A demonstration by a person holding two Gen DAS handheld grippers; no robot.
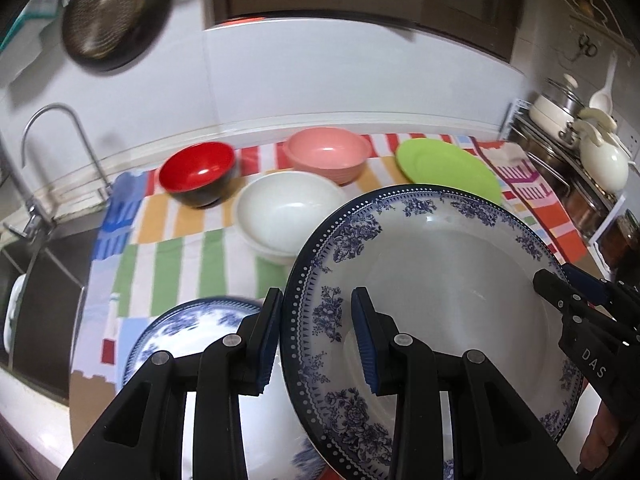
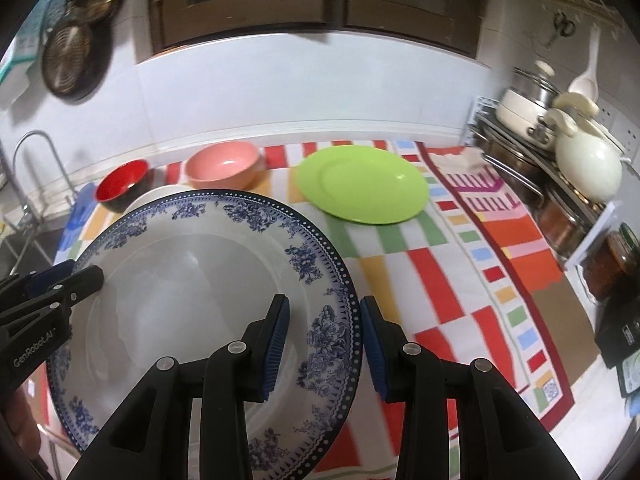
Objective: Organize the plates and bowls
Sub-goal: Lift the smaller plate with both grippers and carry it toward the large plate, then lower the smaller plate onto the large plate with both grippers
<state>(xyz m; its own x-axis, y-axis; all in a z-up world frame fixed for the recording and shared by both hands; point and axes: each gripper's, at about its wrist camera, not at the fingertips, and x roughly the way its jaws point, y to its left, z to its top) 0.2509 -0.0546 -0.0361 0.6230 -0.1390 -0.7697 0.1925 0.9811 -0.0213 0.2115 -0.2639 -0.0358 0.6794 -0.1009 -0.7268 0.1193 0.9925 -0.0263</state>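
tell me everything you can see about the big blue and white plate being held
The blue and white plate looks like glazed ceramic: plain white well, blue floral sprays on the rim, a dark dotted edge. It is empty, lifted and tilted above the striped cloth. The left claw and the right claw each straddle opposite rims.

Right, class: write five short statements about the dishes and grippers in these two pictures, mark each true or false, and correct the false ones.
1. Both grippers straddle the rim of the blue-patterned plate. True: the left gripper and right gripper take opposite edges.
2. The green plate is stacked on the pink bowl. False: it lies alone on the striped cloth, beside that bowl.
3. The red bowl is black outside. True.
4. The white bowl holds food. False: it looks empty.
5. A second blue-patterned plate lies below the left gripper. True.
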